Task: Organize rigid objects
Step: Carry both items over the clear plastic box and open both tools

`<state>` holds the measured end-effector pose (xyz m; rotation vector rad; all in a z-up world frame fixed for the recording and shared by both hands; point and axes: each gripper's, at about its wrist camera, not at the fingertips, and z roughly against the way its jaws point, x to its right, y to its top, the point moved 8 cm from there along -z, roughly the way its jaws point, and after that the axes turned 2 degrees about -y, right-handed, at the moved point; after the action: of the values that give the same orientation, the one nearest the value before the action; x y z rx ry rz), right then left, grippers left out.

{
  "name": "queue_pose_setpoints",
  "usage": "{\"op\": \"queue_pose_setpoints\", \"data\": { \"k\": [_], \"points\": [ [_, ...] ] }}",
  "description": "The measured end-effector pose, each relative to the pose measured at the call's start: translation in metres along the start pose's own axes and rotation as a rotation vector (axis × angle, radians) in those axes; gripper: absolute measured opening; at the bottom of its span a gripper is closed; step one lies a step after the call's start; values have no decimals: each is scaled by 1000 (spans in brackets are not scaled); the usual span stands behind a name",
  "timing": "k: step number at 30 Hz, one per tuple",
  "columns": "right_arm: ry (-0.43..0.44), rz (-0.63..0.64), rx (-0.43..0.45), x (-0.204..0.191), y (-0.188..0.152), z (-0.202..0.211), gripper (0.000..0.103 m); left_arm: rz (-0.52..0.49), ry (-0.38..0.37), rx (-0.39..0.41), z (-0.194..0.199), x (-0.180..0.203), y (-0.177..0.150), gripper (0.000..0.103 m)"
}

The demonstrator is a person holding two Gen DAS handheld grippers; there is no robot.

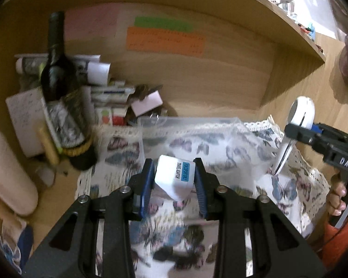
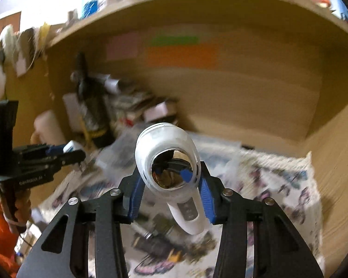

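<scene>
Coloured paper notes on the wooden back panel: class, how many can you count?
3. The pink note is at the left, the green note up the middle, and the orange note directly below the green. Others may be hidden.

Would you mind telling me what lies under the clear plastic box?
The clear plastic box sits on the butterfly-print cloth, whose pattern shows through its walls. The left gripper and its white travel adapter hide the near part.

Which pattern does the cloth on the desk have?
The cloth is white with butterflies and a lace edge; the left wrist view shows it best.
</scene>
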<state>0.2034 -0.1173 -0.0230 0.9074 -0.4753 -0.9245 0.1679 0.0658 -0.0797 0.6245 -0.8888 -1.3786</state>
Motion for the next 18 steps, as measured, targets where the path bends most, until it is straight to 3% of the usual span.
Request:
{"op": "queue_pose_setpoints", "data": {
  "k": [4, 8, 18],
  "points": [
    [-17, -16, 17, 14, 19, -12, 40, -12, 9, -10, -20, 3, 15, 34],
    [-36, 3, -19, 17, 22, -37, 40, -19, 14, -62, -49, 5, 18, 34],
    [-67, 110, -227, 20, -11, -115, 39, -63, 34, -202, -107, 5, 0, 34]
  ]
}}
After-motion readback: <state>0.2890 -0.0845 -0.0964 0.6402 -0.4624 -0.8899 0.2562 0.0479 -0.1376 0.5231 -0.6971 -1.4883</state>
